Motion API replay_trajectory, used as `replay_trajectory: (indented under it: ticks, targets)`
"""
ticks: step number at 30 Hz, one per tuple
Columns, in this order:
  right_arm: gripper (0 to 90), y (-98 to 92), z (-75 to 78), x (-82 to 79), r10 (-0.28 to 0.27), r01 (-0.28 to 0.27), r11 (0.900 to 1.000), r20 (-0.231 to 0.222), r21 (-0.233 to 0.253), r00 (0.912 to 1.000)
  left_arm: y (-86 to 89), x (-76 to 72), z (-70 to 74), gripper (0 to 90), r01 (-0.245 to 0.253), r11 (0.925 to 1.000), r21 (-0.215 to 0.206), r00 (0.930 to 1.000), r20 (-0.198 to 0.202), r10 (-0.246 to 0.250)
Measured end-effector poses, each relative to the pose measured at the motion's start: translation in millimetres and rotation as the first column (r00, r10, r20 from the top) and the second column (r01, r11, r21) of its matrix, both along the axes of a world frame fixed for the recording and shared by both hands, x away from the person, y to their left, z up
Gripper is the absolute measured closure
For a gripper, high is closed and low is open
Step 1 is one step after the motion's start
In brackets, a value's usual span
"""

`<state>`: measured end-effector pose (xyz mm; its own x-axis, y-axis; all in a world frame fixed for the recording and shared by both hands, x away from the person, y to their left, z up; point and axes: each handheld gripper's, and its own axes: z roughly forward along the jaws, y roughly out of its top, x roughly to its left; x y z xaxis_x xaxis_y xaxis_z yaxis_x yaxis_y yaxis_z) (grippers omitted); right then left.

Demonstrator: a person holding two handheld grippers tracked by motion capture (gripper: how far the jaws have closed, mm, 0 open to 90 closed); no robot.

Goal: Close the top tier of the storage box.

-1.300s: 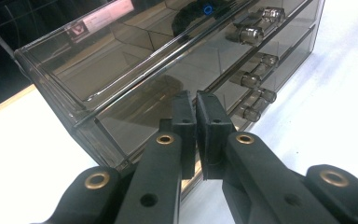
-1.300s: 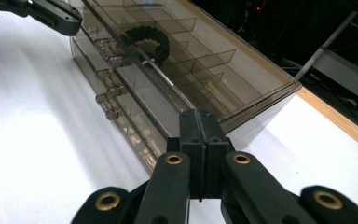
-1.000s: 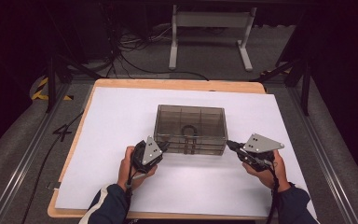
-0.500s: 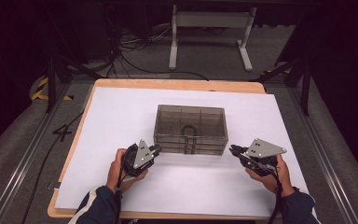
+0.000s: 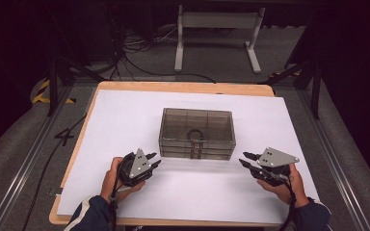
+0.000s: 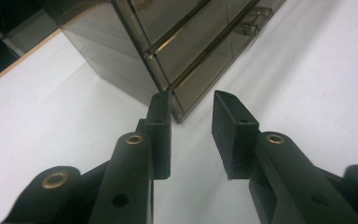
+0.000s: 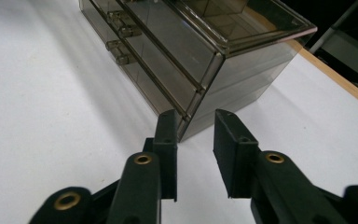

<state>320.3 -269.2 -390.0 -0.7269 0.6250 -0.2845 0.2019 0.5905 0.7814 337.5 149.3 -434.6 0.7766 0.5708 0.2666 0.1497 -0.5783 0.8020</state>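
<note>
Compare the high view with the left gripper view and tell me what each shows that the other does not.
High view: both hand-held grippers, the left gripper and the right gripper, apart from the smoky clear plastic drawer box, a dark ring inside it, and the wooden table edge.

Left gripper view: the parted black fingers close up, aimed at the box's front corner, and its small clear drawer handles.

Both: the box on the white table cover.
</note>
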Motion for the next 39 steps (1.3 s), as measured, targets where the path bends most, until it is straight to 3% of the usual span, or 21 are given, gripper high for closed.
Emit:
replay_trajectory:
  ticks: [8, 9, 15, 27, 29, 39]
  targets:
    - [64.0, -5.5, -4.3, -3.7, 0.003, -0.003, 1.000, -0.001, 0.003, 1.0000, 14.5, -3.9, -1.7, 61.9, -0.017, 0.9998, 0.014, 0.9998, -0.009, 0.017]
    - [62.9, -6.0, -4.9, -4.2, 0.001, -0.001, 1.000, -0.002, 0.001, 1.0000, 17.3, -4.1, -1.6, 61.9, -0.017, 0.9994, 0.030, 0.9998, -0.009, 0.017]
    - [53.4, -10.0, -9.6, -8.4, 0.000, 0.000, 1.000, 0.000, -0.009, 1.0000, 27.3, -6.1, -1.5, 47.6, -0.045, 0.9977, 0.050, 0.9989, -0.013, 0.046]
    - [34.4, -24.5, -17.7, -12.5, -0.069, 0.069, 0.998, -0.007, 0.000, 0.9976, 43.0, -11.1, -7.6, 24.7, -0.081, 0.9934, 0.082, 0.9955, -0.043, 0.084]
    - [29.4, -26.3, -20.1, -13.9, -0.084, 0.084, 0.996, -0.010, -0.011, 0.9964, 46.8, -12.9, -8.2, 22.5, -0.087, 0.9933, 0.077, 0.9948, -0.047, 0.091]
    - [22.7, -43.2, -26.4, -20.5, -0.124, 0.125, 0.992, -0.025, 0.016, 0.9919, 62.1, -17.9, -13.9, 14.6, -0.091, 0.9903, 0.105, 0.9921, -0.077, 0.099]
